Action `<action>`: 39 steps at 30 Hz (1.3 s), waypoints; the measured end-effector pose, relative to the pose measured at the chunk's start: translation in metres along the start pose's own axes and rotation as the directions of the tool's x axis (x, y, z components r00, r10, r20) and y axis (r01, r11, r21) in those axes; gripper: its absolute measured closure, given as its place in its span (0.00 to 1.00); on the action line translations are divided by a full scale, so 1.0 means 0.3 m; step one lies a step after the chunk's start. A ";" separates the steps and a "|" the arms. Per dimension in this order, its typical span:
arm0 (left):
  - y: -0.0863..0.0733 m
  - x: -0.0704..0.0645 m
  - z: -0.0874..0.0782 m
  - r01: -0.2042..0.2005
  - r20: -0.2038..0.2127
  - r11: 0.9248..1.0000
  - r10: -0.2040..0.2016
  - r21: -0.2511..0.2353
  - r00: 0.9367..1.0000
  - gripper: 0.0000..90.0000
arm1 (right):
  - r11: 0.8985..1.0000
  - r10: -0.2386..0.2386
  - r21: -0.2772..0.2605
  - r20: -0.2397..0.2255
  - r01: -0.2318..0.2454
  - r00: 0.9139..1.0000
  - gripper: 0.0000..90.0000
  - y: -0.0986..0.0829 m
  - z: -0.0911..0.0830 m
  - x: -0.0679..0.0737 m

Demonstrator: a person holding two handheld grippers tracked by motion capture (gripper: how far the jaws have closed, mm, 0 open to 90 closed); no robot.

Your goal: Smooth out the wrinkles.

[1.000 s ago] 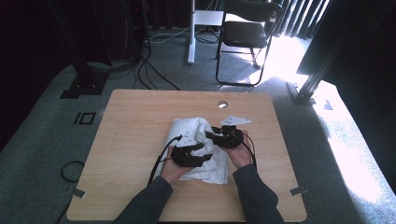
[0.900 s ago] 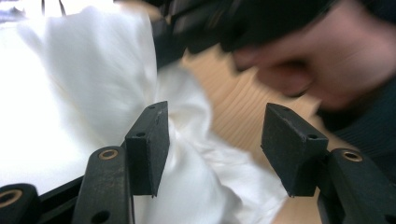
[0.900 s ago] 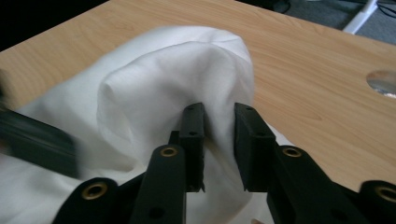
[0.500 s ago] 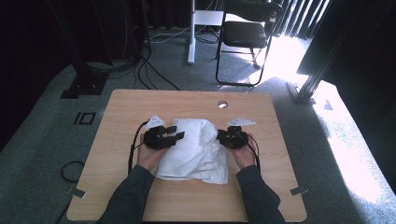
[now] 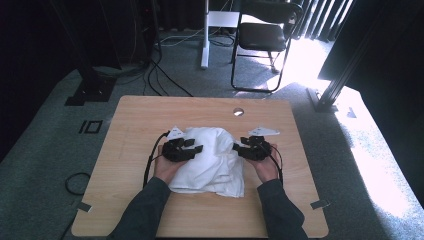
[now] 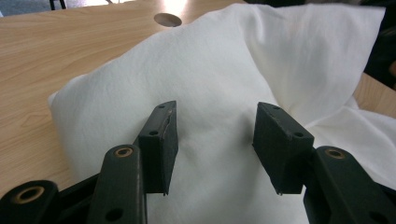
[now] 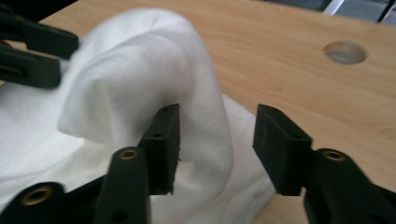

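A white cloth point(image 5: 212, 162) lies bunched in the middle of the wooden table point(image 5: 150, 120). My left gripper point(image 5: 196, 149) rests at the cloth's left side, pointing right. In the left gripper view its jaws stand open point(image 6: 215, 123) just above the cloth point(image 6: 219, 60), with nothing between them. My right gripper point(image 5: 239, 149) is at the cloth's right edge, pointing left. It is open too point(image 7: 217, 126), and a raised fold of the cloth point(image 7: 135, 79) stands just beyond its left jaw. The left gripper point(image 7: 32, 46) appears at the far side of that fold.
A round cable hole point(image 5: 238, 111) sits in the table near the far edge. A black folding chair point(image 5: 265, 37) and a white stand point(image 5: 205, 30) are on the carpet beyond the table. Cables trail over the floor at the left.
A second ago both grippers were close together on the cloth. The left one has moved out to the left and the cloth has been pulled wider, now humped in the middle.
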State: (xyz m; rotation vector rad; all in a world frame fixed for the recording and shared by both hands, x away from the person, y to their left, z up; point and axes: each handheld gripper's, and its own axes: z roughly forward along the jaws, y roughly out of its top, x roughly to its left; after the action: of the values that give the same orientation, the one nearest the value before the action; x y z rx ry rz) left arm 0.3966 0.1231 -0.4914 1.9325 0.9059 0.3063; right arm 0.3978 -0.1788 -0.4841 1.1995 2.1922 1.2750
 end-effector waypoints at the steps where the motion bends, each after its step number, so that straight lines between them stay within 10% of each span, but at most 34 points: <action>1: -0.002 -0.005 0.012 -0.011 -0.009 1.000 0.011 0.009 1.000 0.56 | 1.000 -0.008 -0.011 0.006 0.008 1.000 0.52 0.005 -0.019 0.002; 10: -0.014 -0.029 0.050 -0.044 -0.054 0.998 0.046 0.037 0.998 0.54 | 0.988 -0.086 -0.129 -0.003 0.085 0.996 0.40 0.036 -0.144 0.091; 16: -0.023 -0.041 0.068 -0.071 -0.085 0.995 0.077 0.068 0.993 0.54 | 0.988 -0.151 -0.020 0.014 0.151 0.988 0.42 0.036 -0.058 0.117; 22: -0.032 -0.041 0.085 -0.071 -0.103 0.993 0.081 0.098 0.991 0.54 | 0.991 -0.123 0.049 0.030 0.121 0.992 0.84 0.023 0.030 0.073; 28: -0.037 -0.048 0.088 -0.086 -0.104 0.992 0.096 0.097 0.990 0.54 | 1.000 0.027 0.011 0.119 -0.028 0.993 0.90 0.041 0.012 -0.044; 32: -0.039 -0.047 0.089 -0.082 -0.112 0.991 0.093 0.104 0.989 0.54 | 0.990 0.078 0.096 0.251 -0.105 0.965 0.78 0.005 0.052 -0.109; 39: -0.038 -0.050 0.090 -0.076 -0.120 0.992 0.089 0.104 0.989 0.54 | 0.995 0.101 -0.006 0.038 -0.101 0.994 0.58 -0.033 -0.080 0.013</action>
State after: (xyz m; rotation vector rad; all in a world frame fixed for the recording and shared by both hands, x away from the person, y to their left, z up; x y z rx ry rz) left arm 0.3957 0.0980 -0.5127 2.0641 0.9380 0.4420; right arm 0.3753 -0.1913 -0.4789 1.3371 2.1255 1.2836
